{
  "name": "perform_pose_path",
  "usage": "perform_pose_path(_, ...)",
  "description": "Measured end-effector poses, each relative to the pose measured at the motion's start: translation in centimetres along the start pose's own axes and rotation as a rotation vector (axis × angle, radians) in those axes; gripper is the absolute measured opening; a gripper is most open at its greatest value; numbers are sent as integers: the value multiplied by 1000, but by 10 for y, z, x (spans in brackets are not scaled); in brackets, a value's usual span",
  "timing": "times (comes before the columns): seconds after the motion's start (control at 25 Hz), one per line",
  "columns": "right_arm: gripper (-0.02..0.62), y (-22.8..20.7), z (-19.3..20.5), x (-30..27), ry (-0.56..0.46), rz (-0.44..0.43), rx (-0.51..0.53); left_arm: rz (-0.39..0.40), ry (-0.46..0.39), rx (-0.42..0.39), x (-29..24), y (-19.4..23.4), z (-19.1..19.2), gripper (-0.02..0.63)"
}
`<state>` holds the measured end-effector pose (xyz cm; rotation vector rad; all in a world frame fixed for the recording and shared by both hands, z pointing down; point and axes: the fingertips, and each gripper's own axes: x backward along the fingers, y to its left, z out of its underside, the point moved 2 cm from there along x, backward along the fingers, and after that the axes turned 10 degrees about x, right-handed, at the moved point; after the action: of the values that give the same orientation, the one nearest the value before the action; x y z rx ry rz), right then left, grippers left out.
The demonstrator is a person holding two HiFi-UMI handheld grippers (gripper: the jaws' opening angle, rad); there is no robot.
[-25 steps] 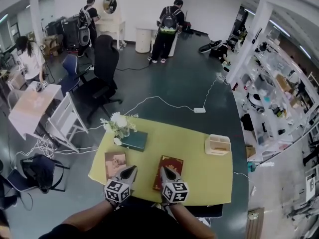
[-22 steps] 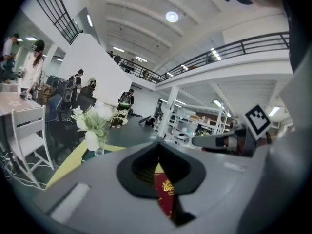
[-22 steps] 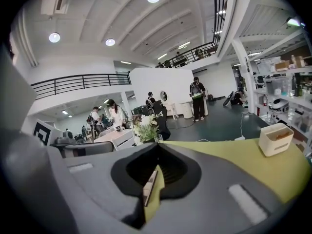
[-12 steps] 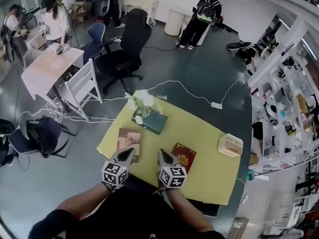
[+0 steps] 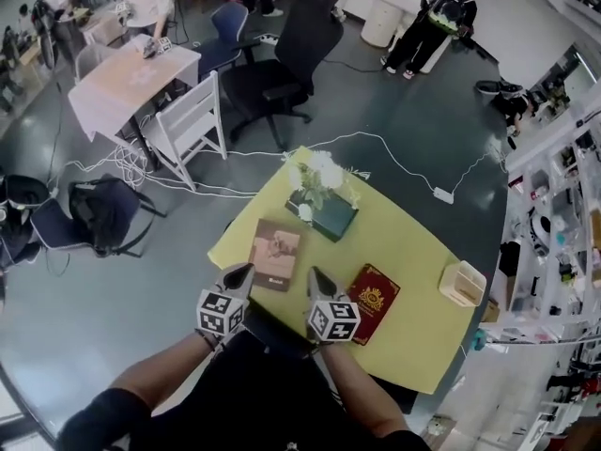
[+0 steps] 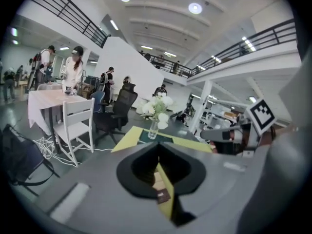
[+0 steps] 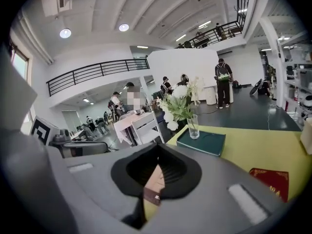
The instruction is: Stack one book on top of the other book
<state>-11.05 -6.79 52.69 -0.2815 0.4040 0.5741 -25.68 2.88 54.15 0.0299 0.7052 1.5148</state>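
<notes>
While the brown book (image 5: 276, 254) lies flat near the left edge of the yellow desk (image 5: 413, 242), the red book (image 5: 374, 302) lies flat to its right. The two books are apart, and neither is on top of the other. The left gripper (image 5: 241, 271) has its tip just beside the near left corner of the brown book. Its fingers are pressed together, with nothing between them. The right gripper (image 5: 315, 276) points between the two books, and its fingers are also pressed together and hold nothing. Behind the books, a green book (image 5: 336, 222) carries a glass vase with white flowers (image 5: 315, 170). A pale box (image 5: 462, 283) stands at the right side of the desk. Beyond the desk are a black chair (image 5: 291, 59), a white chair (image 5: 192, 125), white cables (image 5: 376, 139) and, farther away, people (image 5: 441, 12).
</notes>
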Motion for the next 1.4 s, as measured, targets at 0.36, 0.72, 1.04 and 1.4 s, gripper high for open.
perform_pose_path(0.36,106,-12,83,-68,94,16,-36,-99,112,100,-34,79,64,169)
perform_pose_path(0.72,186,-28,164,-134,239,-2,-83,-125,256,104,-94,127,126,200)
perform_pose_path(1.04,202,-30,209,-165,319,-10,-106,-146,302,139,-132,151,155,206)
perform_pose_path(1.4,179,-19,227,-176,345,-40,-165,-146,353,201,-145,148,181,186)
